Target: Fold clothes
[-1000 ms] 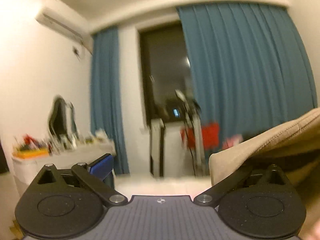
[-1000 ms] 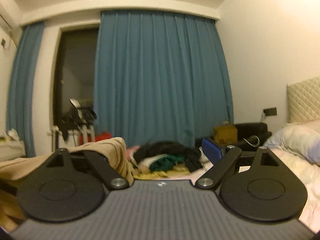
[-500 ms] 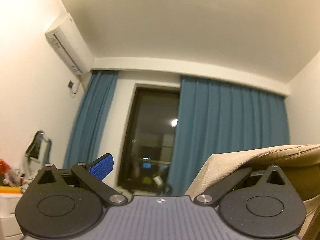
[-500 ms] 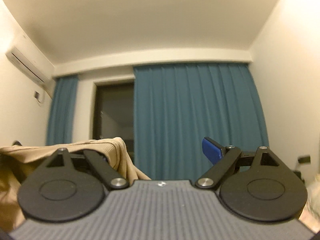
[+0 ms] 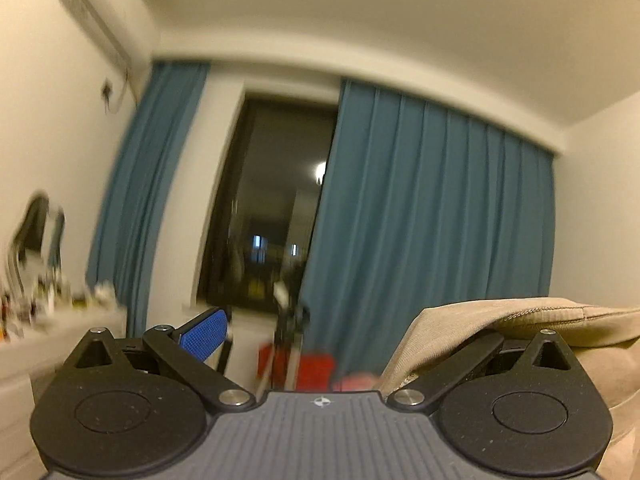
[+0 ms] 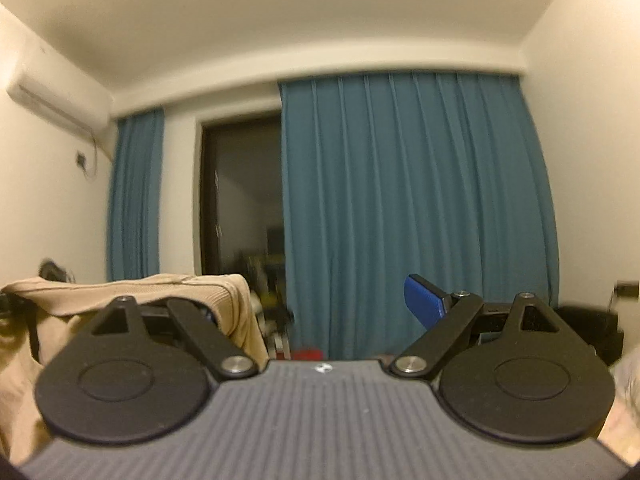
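Between the 2 raised grippers, left gripper [image 5: 332,334] and right gripper [image 6: 316,304], both spread wide, the beige sweater [image 6: 120,292] (draped over each inner finger) has been lifted off the bed, ready for spreading out.

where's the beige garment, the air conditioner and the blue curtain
beige garment [image 6: 208,296]: right wrist view, ribbed top fold
air conditioner [image 6: 56,106]: right wrist view, front panel
blue curtain [image 5: 420,232]: left wrist view, middle pleats

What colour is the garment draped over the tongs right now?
Beige, a plain ribbed knit garment; the right wrist view shows it best.
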Demonstrator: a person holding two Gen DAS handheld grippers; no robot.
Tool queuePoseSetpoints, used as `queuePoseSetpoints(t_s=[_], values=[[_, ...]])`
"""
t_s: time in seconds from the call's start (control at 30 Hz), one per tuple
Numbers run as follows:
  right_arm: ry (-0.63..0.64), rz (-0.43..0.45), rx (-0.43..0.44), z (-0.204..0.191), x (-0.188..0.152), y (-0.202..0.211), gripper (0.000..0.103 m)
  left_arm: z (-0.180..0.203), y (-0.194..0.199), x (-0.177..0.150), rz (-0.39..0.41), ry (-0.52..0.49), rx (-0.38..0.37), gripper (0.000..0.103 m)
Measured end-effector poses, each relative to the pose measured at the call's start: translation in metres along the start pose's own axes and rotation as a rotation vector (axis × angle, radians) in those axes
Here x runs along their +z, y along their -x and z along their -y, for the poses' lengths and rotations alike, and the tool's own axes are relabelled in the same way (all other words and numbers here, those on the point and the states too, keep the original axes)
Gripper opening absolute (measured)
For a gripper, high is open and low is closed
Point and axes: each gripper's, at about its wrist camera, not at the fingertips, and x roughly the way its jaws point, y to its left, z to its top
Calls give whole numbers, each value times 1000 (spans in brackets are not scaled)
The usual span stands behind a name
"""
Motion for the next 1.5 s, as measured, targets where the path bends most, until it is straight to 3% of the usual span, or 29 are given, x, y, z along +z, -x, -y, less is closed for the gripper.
queuePoseSetpoints(t_s=[0.17,0.27,0.43,0.53,0.7,0.87,0.93,1.0,1.1,1.27,1.5], values=[[-24,-133,-53,5,-80,-96,88,-18,-121,-72,-148,20,65,103],[-25,-189,-87,8,-126,-168,88,-22,-200,-113,-191,22,117,103],[-39,-291,-164,24,-223,-294,88,-28,-330,-218,-294,-2,164,103],[-51,-389,-204,41,-294,-364,88,-39,-412,-297,-433,-8,174,103],[-58,-563,-235,59,-417,-449,88,-68,-503,-421,-677,-9,177,102],[-39,-817,-171,59,-498,-492,88,-87,-559,-487,-931,-98,145,99],[-52,-938,-101,53,-514,-504,88,-86,-563,-490,-1009,-169,111,99],[-67,-1053,-20,44,-524,-514,88,-81,-559,-482,-1037,-219,59,99],[-64,-1103,64,22,-515,-512,88,-71,-534,-454,-1015,-237,-3,102],[-71,-967,31,1,-462,-467,88,-65,-473,-413,-908,-193,-33,103],[-143,-712,-21,-11,-383,-344,88,-47,-312,-355,-726,-114,-35,103]])
